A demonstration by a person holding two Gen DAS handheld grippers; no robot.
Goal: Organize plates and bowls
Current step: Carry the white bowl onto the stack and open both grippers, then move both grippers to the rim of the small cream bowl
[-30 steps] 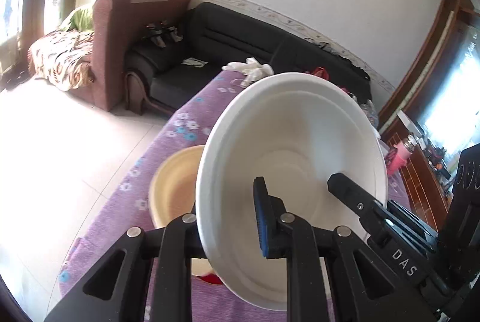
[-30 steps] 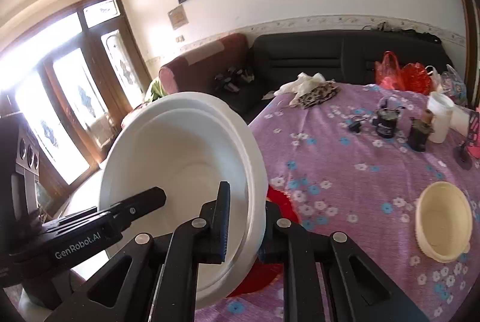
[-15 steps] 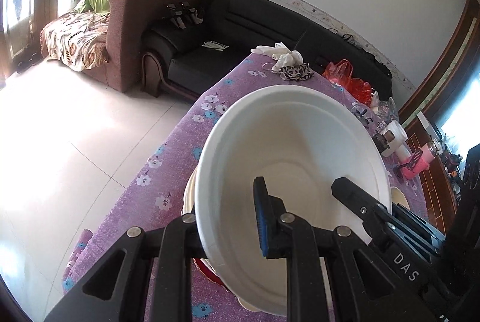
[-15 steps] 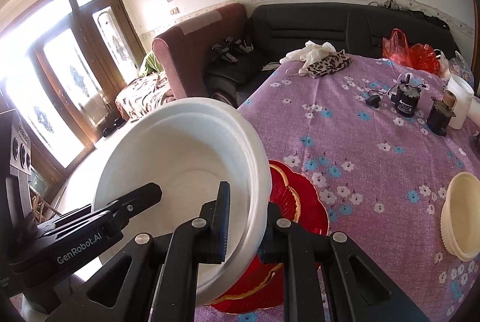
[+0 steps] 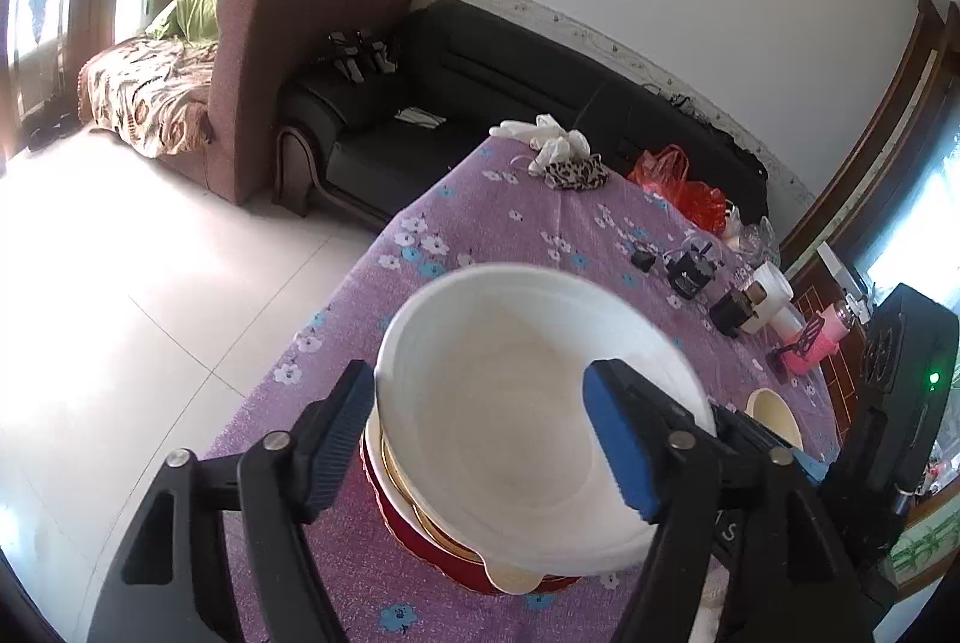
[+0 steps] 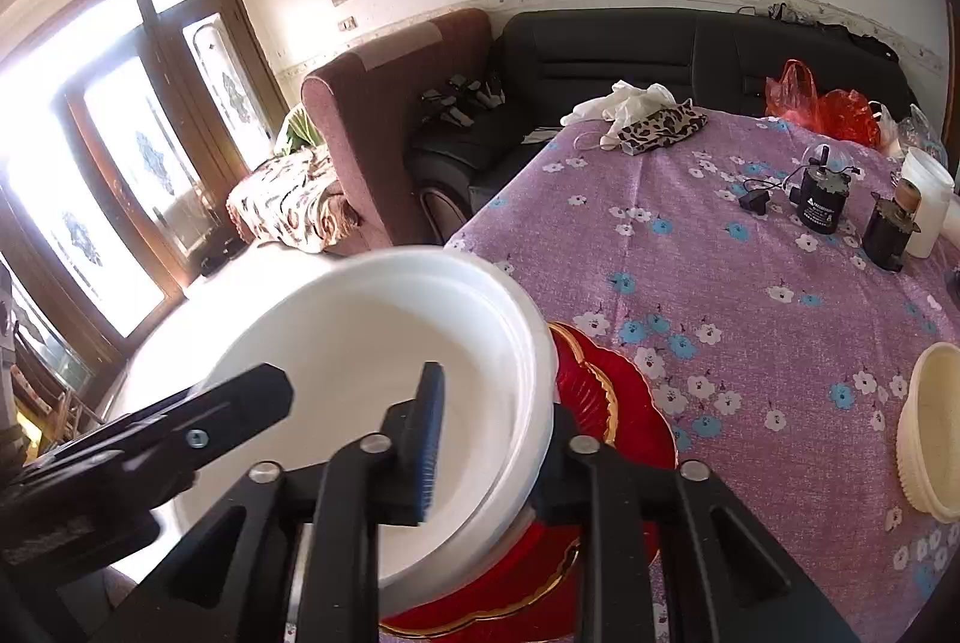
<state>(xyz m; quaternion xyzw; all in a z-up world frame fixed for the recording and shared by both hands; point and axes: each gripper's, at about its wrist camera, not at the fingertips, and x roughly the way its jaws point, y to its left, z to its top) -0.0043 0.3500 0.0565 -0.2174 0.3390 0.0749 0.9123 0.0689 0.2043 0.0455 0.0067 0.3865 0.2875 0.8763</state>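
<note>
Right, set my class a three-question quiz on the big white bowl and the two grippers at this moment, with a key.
1. True or false: the left gripper is clamped shut on the large white plastic bowl.
2. Which one pinches the bowl's rim? A) the left gripper B) the right gripper C) neither
3. Fill in the colour: under the bowl shows a ___ scalloped plate with gold trim.

Key:
1. False. Its jaws stand wide apart, one finger outside the bowl and one inside.
2. B
3. red
</note>
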